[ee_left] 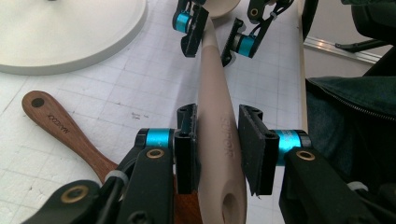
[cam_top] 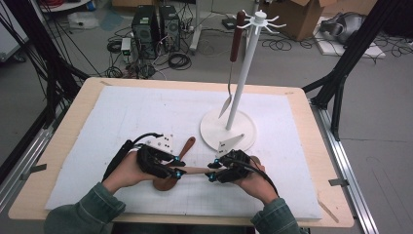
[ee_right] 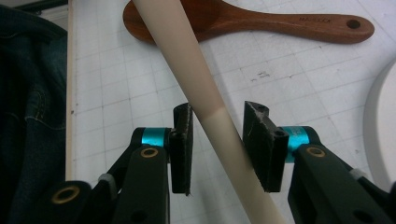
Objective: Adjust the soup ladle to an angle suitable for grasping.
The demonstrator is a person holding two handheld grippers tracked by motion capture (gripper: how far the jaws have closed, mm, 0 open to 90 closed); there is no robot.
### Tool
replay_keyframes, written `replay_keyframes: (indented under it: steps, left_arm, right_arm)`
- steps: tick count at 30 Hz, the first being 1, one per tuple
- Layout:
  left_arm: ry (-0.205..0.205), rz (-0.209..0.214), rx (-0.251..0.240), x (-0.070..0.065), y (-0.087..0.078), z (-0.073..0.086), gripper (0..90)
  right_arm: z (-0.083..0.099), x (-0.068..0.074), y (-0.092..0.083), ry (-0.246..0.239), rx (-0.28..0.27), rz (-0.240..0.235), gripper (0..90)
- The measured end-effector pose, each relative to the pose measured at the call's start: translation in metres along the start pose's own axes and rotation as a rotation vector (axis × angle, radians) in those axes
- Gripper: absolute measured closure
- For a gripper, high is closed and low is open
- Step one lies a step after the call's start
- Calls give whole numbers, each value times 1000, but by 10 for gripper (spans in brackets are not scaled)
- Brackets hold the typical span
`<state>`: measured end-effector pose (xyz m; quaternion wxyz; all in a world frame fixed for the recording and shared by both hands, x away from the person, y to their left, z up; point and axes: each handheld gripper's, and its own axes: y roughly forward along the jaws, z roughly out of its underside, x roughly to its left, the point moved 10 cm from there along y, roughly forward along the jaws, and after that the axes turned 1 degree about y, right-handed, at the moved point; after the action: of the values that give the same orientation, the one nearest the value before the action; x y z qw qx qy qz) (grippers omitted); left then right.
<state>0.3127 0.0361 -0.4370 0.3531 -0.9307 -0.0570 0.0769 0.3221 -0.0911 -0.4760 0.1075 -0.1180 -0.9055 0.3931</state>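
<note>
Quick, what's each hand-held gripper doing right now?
Left hand-held gripper: shut on the pale utensil.
Right hand-held gripper: open around its handle, not gripping yet.

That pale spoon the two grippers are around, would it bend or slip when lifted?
The pale spoon looks like a stiff, one-piece utensil, so it probably won't bend. Its handle is smooth, round and tapering, so it might slide or twist between the pads. It seems light.

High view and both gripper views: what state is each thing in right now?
Pale utensil: off the table, handle between both grippers.
Left gripper: jaws around its holed end; contact unclear.
Right gripper: jaws astride the handle, gaps on both sides.
Brown wooden spatula: lying flat on the mat.
Hanging utensil: hooked on the rack.
White rack: upright.
</note>
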Motion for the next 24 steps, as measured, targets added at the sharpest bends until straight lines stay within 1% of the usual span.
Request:
replay_keyframes:
  steps: [2, 3, 4, 7, 12, 13, 14, 15, 16, 19, 20, 23, 24]
  left_arm:
    - [3, 0, -3, 1, -1, 0, 683]
    - [-2, -1, -14, 2, -1, -1, 680]
    - [-1, -4, -15, 3, -2, -1, 677]
    - [-20, -12, -44, 5, -6, -4, 653]
    - [-42, -41, -82, 11, -15, -6, 567]
    - [-44, -44, -82, 12, -17, -6, 544]
    - [-57, -50, -96, 12, -18, -7, 526]
    - [-53, -54, -95, 13, -20, -6, 504]
    - [-59, -60, -106, 14, -22, -7, 487]
    - [-71, -73, -120, 17, -26, -7, 446]
    - [-77, -81, -129, 18, -27, -7, 440]
    - [-95, -107, -147, 22, -32, -7, 401]
    - [-96, -113, -143, 24, -35, -7, 390]
  right_arm:
    - [0, 0, 0, -18, -2, 0, 651]
    - [0, 0, -1, -18, -3, 0, 654]
    - [-1, 0, -1, -23, -6, -2, 659]
    - [-2, 0, -1, -29, -6, -1, 673]
    - [-2, -1, -1, -45, -6, -3, 698]
    - [-2, -1, -1, -40, -4, -2, 704]
    - [-2, -1, -1, -43, -3, -3, 708]
    - [-2, -1, -1, -42, -5, -3, 713]
    - [-3, -1, -1, -47, -4, -3, 718]
    - [-3, -2, -2, -49, -12, -1, 734]
    - [-3, -2, -2, -45, -11, 4, 740]
    - [-4, -3, -3, -51, -13, 8, 756]
    - [-5, -3, -4, -51, -13, 9, 761]
